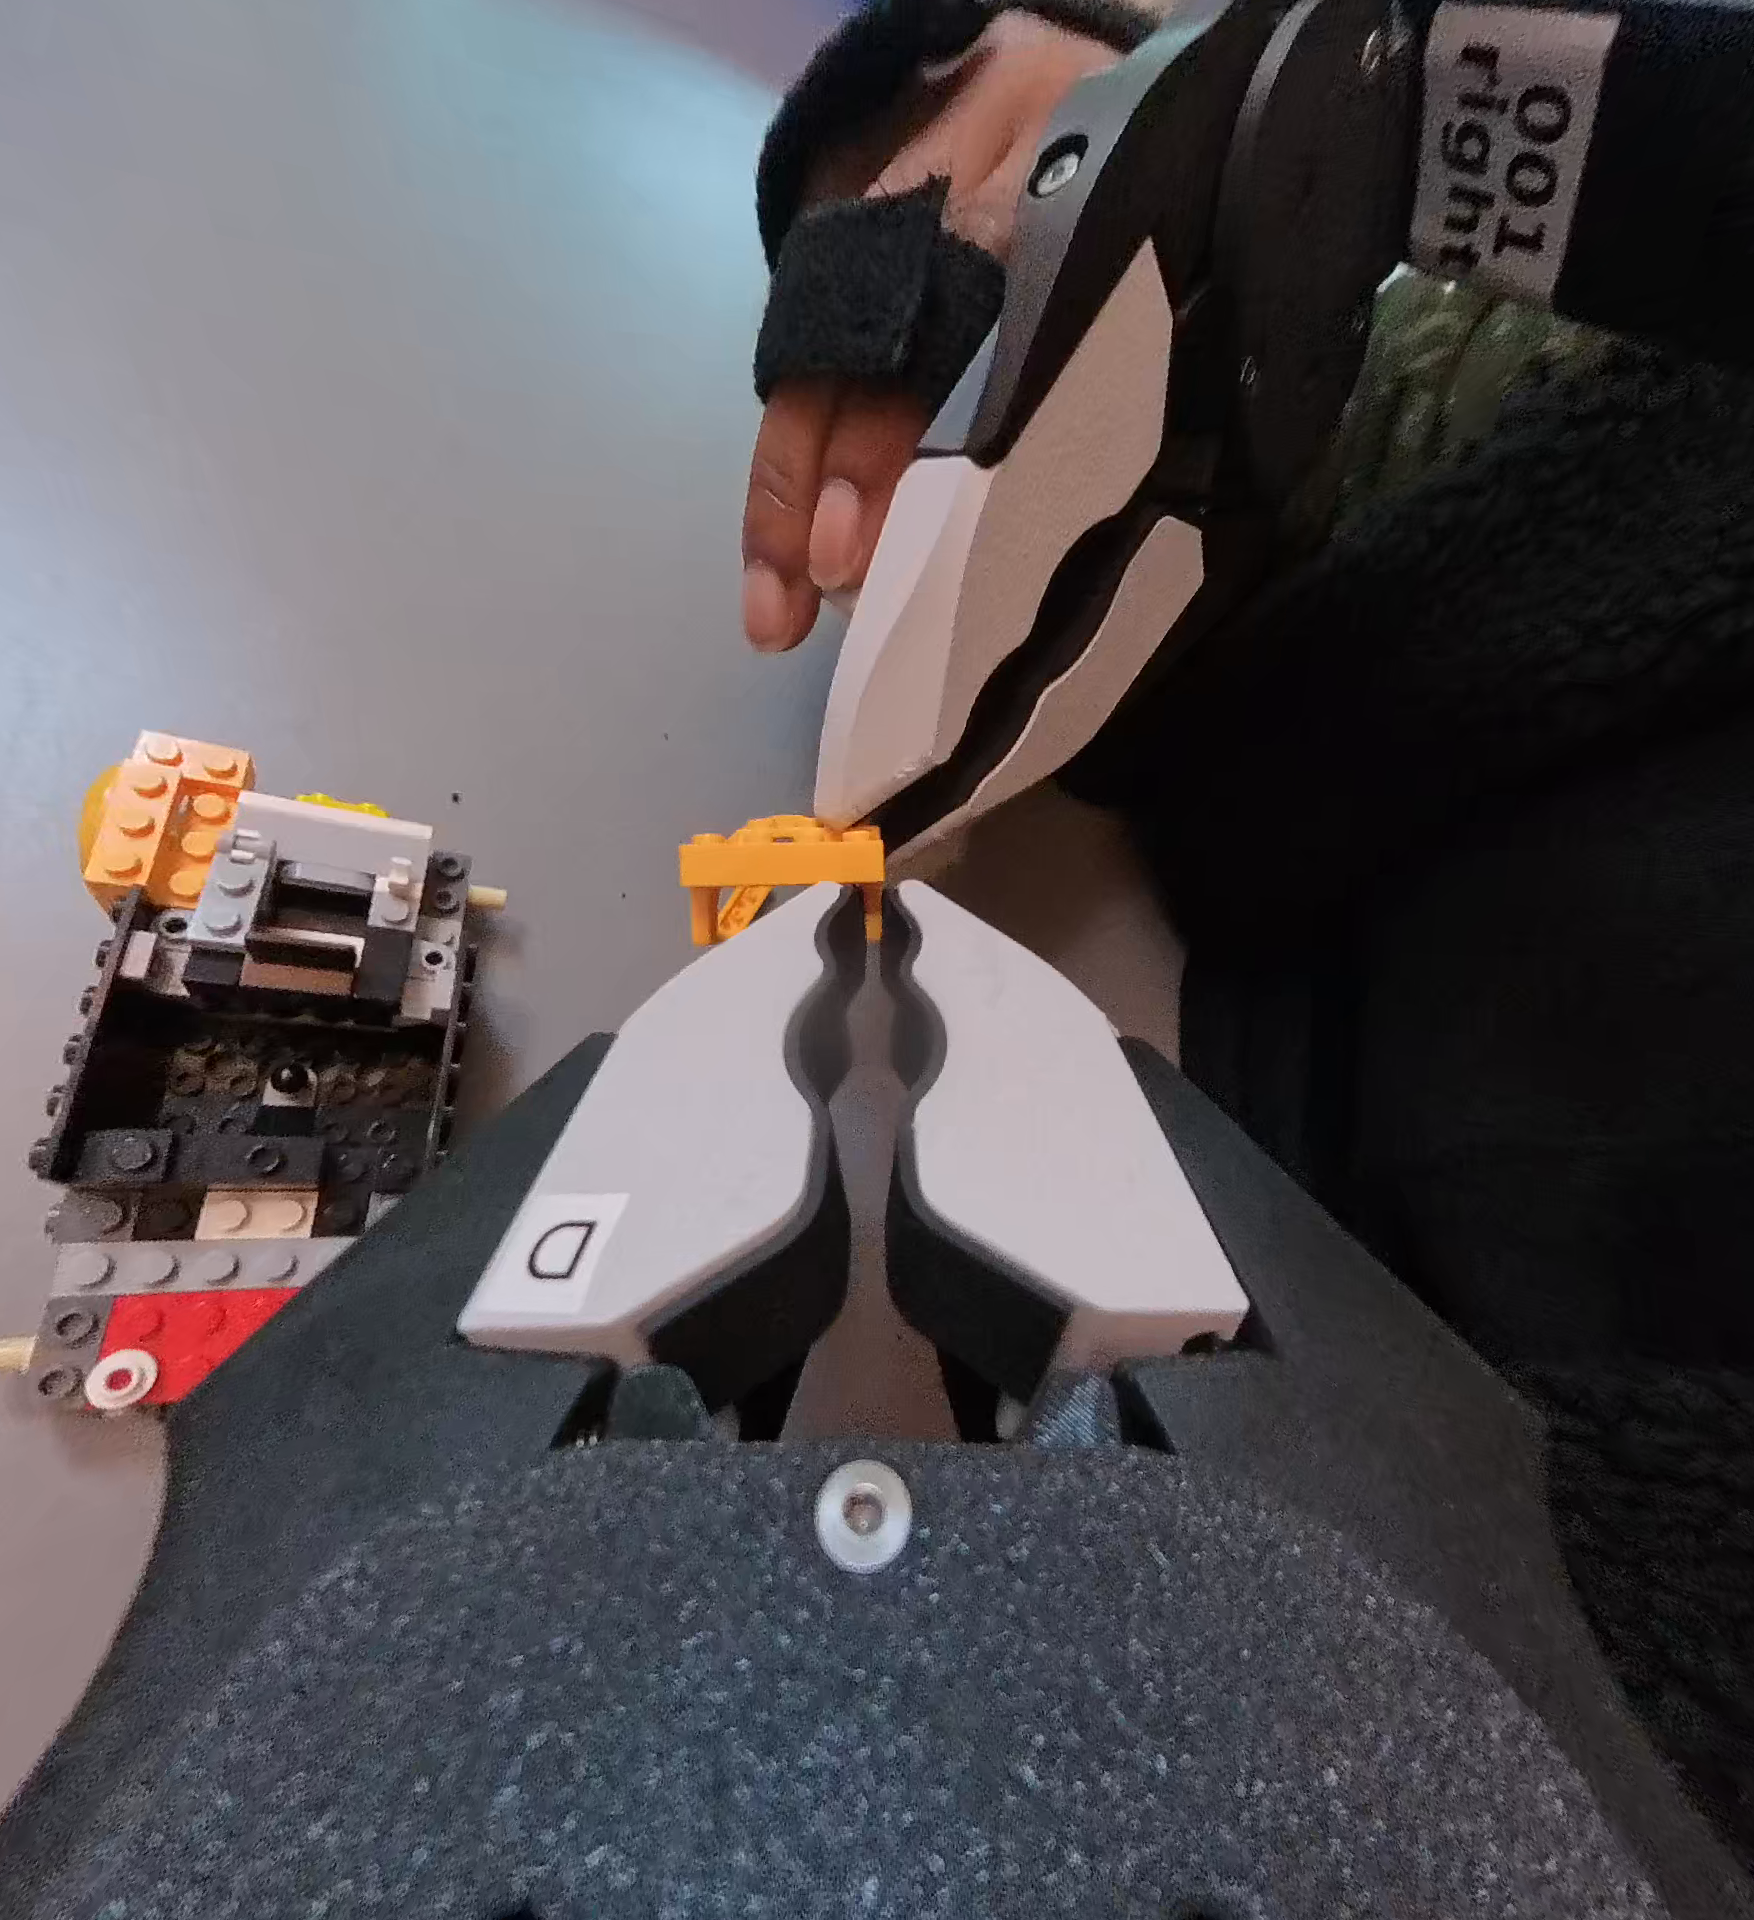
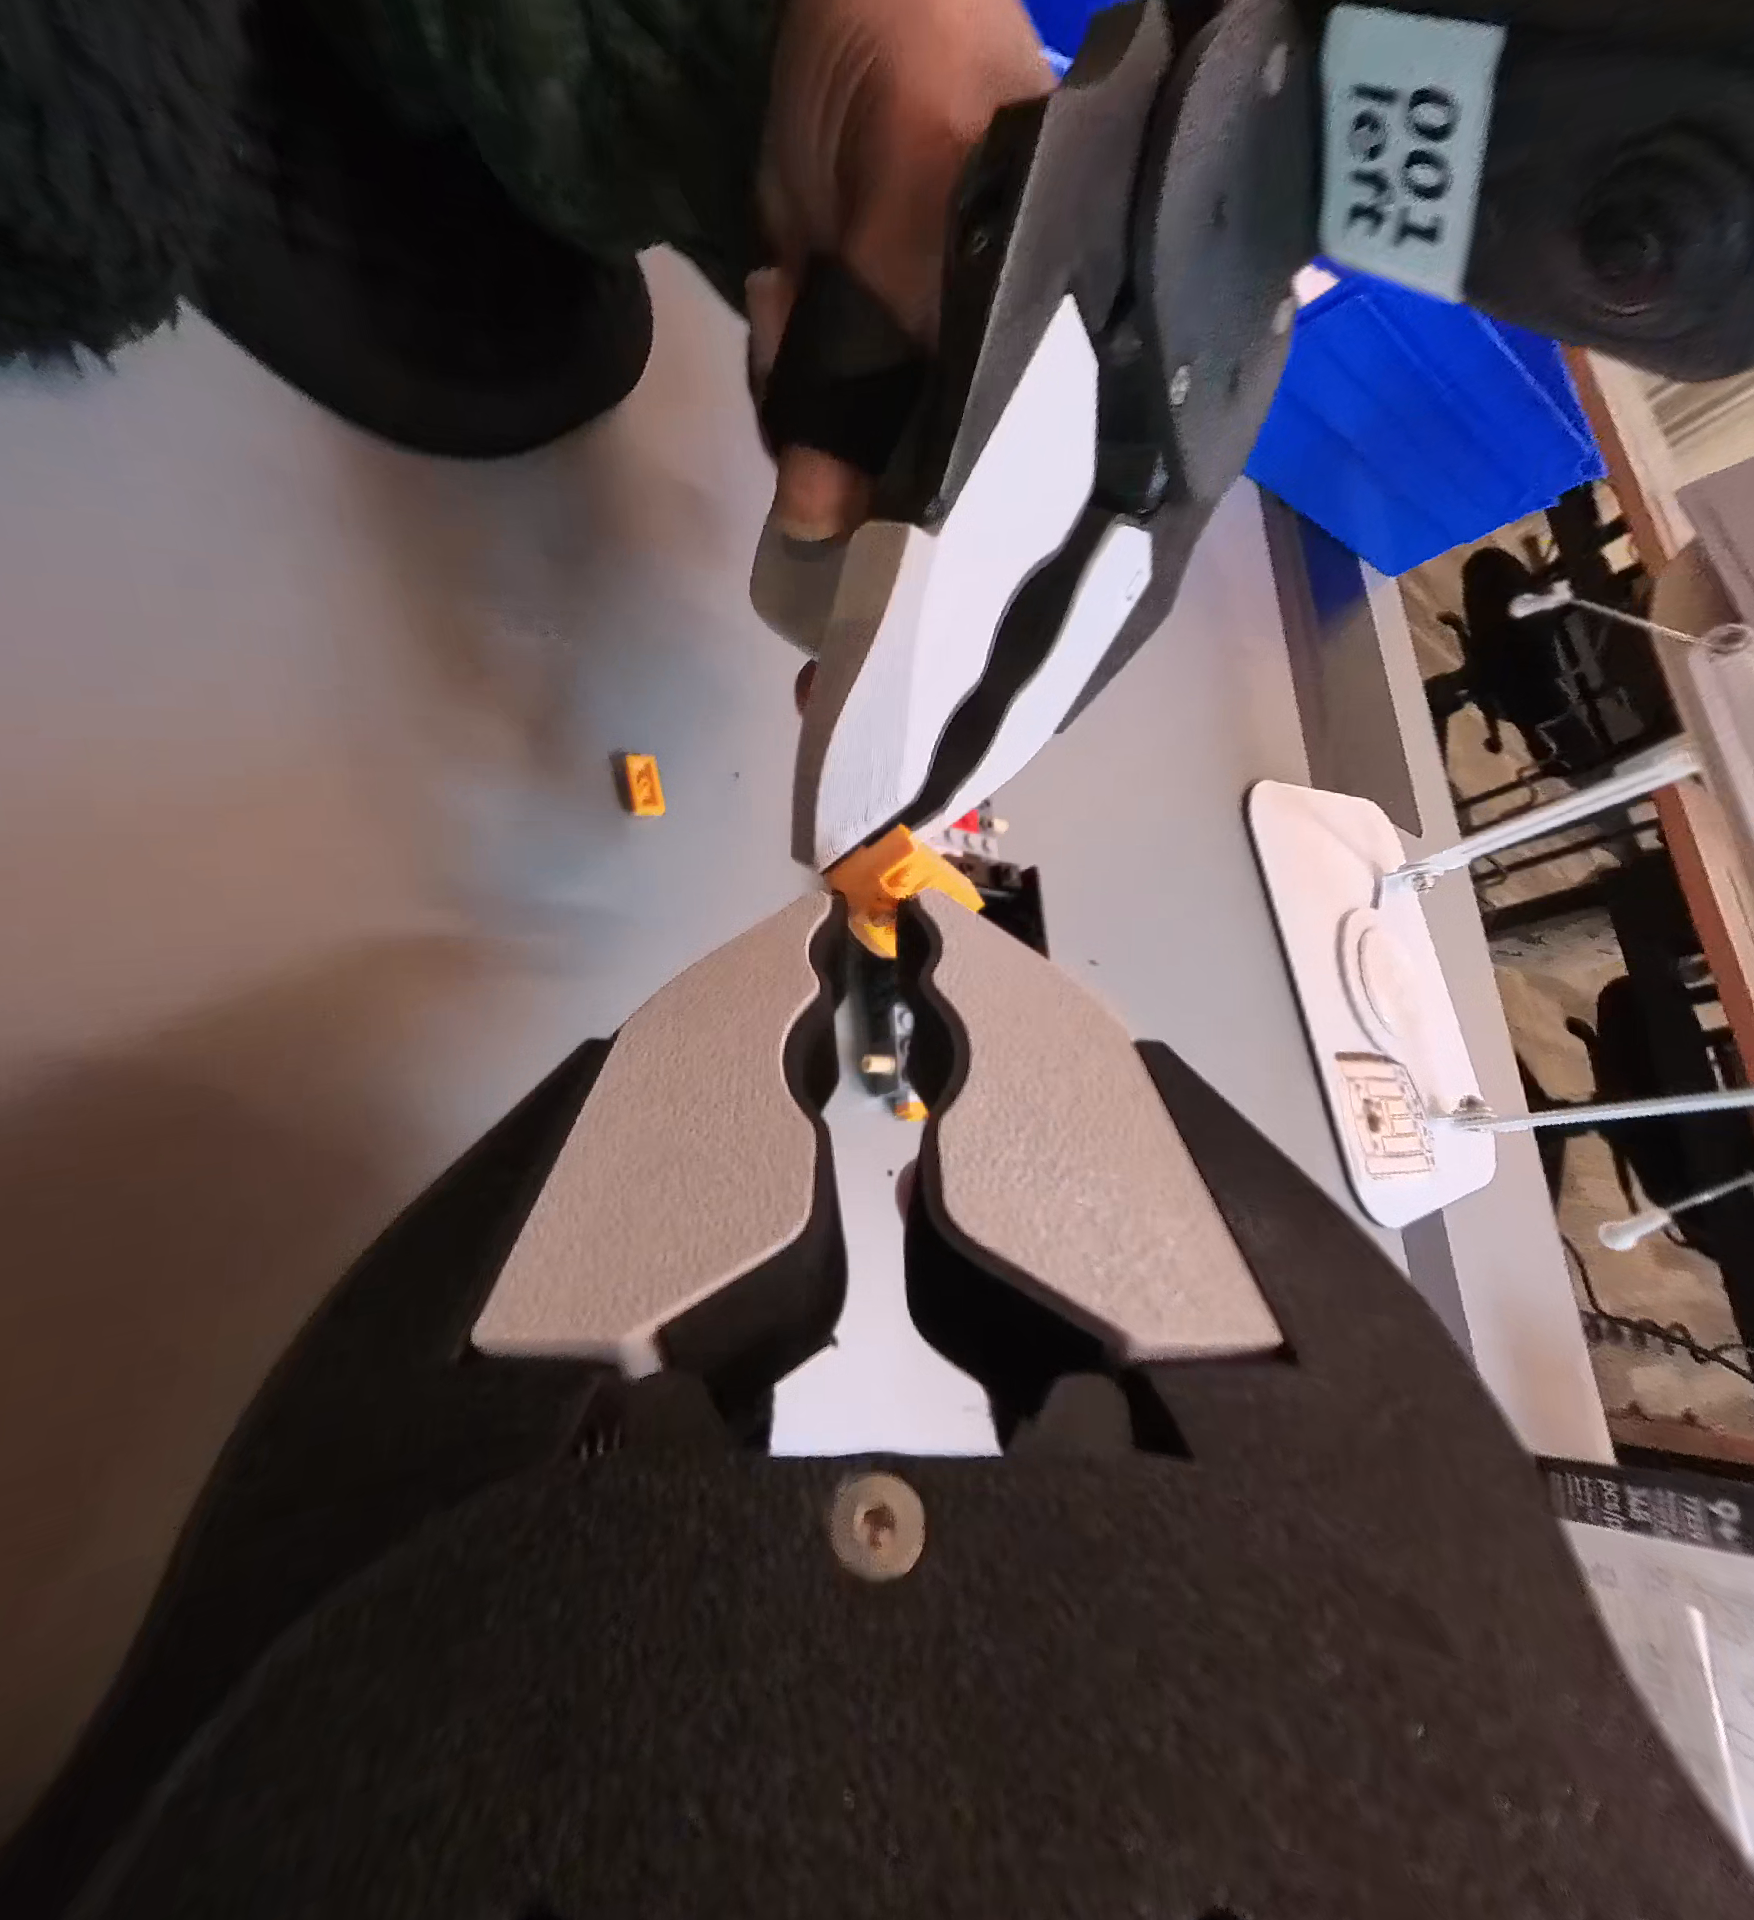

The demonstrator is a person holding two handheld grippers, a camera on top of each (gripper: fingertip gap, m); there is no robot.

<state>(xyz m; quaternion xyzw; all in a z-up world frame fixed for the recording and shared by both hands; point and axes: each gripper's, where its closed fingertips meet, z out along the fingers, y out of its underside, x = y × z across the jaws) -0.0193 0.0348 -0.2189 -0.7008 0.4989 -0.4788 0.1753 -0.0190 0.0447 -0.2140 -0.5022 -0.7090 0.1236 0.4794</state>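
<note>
**Above the counter: two grippers clamped on one orange brick piece**

Above the grey counter, the left gripper has its fingertips closed on a downward tab at the right end of a small orange brick piece. The right gripper comes in from above, its tips pinching the same end of that piece, so the two grippers nearly touch. A person's hand rests along the right gripper. Left of the piece, apart from it, a partly built brick model lies on the counter. Farther off, a loose small orange tile sits alone, with a blue bin near the counter's edge.
</note>
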